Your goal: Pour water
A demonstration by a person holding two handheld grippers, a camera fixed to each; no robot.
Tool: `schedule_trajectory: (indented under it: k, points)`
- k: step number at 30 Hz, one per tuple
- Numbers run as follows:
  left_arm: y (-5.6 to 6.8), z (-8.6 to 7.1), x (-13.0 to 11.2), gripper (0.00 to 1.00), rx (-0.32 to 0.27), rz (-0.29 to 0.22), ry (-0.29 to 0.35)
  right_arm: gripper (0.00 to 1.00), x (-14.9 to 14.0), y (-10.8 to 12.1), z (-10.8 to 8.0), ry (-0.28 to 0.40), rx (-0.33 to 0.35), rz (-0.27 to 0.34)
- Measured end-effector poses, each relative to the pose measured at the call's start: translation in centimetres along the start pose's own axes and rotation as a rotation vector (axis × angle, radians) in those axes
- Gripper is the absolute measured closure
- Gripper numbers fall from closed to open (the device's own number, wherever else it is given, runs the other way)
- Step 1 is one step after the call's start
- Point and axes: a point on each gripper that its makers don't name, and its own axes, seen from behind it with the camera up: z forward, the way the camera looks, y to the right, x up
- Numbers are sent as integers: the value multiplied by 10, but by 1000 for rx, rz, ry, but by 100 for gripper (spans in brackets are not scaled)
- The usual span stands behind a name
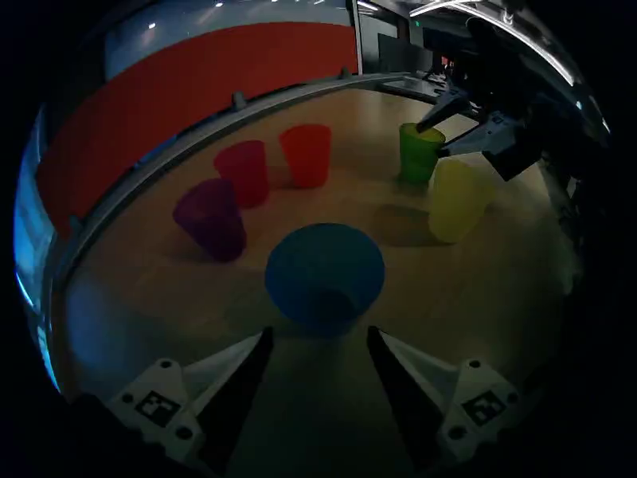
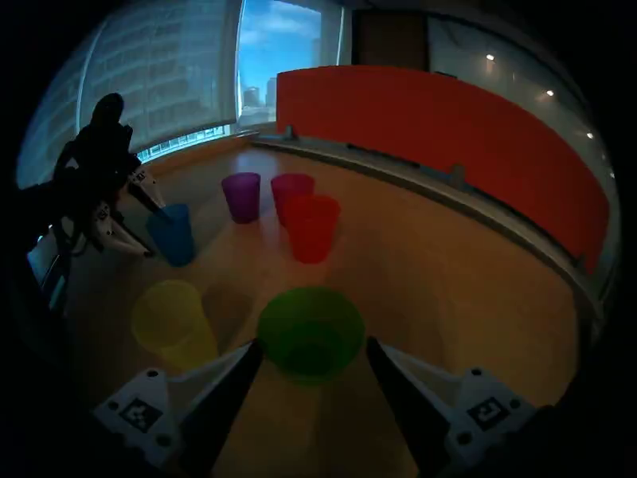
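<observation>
A: Left gripper (image 1: 318, 331)?
B: Fingers spread. The translucent blue plastic cup (image 1: 324, 275) stands upright just ahead between the tips, on the wooden tabletop (image 1: 494, 271), not pinched.
A: Right gripper (image 2: 312, 342)?
B: Also spread, flanking the translucent green plastic cup (image 2: 310, 334). Contact can't be told.
A: Progress?
B: Looks early. No cup is lifted or tilted, so all the pouring is left. Too dim to see water.
A: Count?
B: Six cups, one per colour: blue, green, yellow cup (image 2: 171, 323), red cup (image 2: 312, 227), magenta cup (image 2: 291, 185), purple cup (image 2: 241, 197). Two grippers.
</observation>
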Motion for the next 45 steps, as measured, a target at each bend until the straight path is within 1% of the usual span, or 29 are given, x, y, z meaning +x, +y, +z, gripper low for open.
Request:
schedule_trajectory:
  k: [4,8,10,12,14,18,21,24,30,33,36,42,45]
  points:
    - [-2,-8,0,13,16,-25,17,0,-2,-1,-10,8,-12,11]
    - [-4,-16,1,10,35,-46,39,0,-2,-2,-22,25,-30,15]
    - [-5,-21,2,8,46,-56,50,0,-1,-2,-28,37,-40,17]
    - [-5,-26,2,3,57,-66,60,0,0,-3,-34,49,-49,19]
    - [-9,-31,2,2,79,-86,69,0,2,-4,-40,63,-58,24]
    - [-19,-42,5,2,125,-136,98,0,7,-4,-52,93,-77,34]
    - [-24,-52,11,2,151,-173,140,0,11,-4,-61,115,-92,42]
    - [-31,-63,18,2,187,-199,193,0,15,-3,-69,136,-109,50]
    - [-49,-87,24,2,284,-244,281,0,27,4,-86,194,-160,73]
    - [-57,-99,27,2,325,-277,333,0,34,10,-94,225,-190,99]
    - [-62,-110,30,2,354,-307,380,0,39,18,-100,253,-225,126]
    - [-71,-130,34,2,427,-342,457,0,48,33,-113,303,-299,174]
    - [-77,-142,40,2,467,-358,499,0,55,37,-118,334,-322,190]
